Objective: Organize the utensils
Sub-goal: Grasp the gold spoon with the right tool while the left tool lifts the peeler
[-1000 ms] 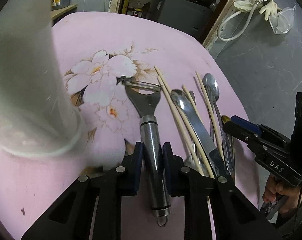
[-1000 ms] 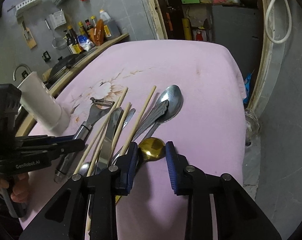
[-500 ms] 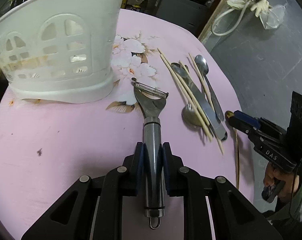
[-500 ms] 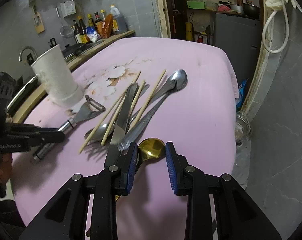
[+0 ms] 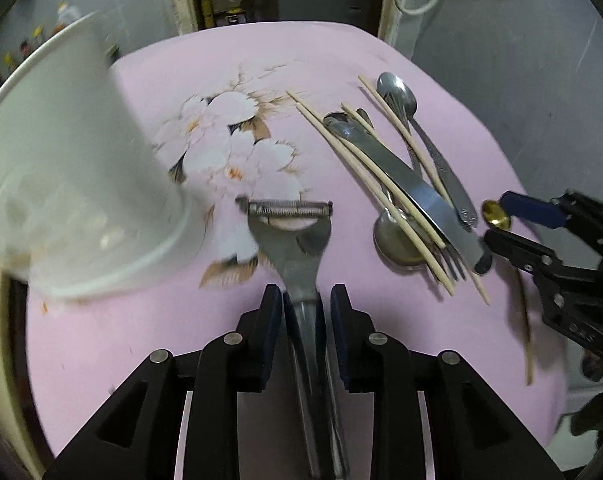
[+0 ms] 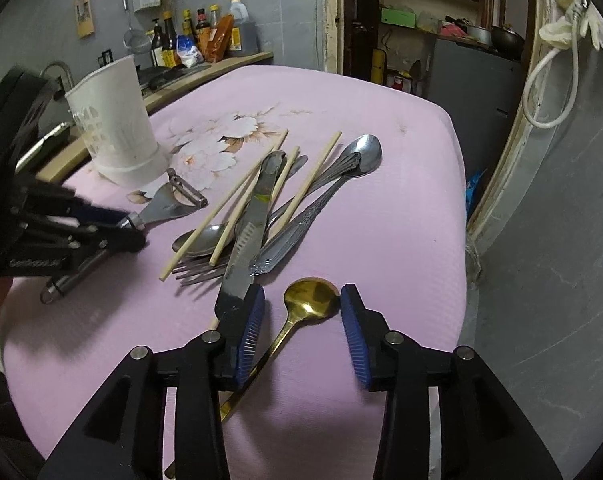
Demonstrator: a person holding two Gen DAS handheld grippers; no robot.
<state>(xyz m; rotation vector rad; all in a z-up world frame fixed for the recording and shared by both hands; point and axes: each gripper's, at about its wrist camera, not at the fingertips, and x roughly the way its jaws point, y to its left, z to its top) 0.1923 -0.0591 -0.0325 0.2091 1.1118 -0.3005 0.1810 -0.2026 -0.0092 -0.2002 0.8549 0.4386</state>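
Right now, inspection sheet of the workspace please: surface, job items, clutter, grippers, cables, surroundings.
Surface: pink floral tablecloth, covers the table.
Job's things: white utensil holder upright at the far left; peeler; gold spoon lying apart from the pile.
Clutter: loose pile of chopsticks, table knife, forks, steel spoons, overlapping.
Grippers: left gripper straddles the peeler handle, jaws just opening, a gap showing on each side; right gripper open around the gold spoon bowl, jaws just opening, not touching.
Cables: white hose hangs on the door frame, off the table.
Surroundings: bottles on a counter; shelves through the doorway.
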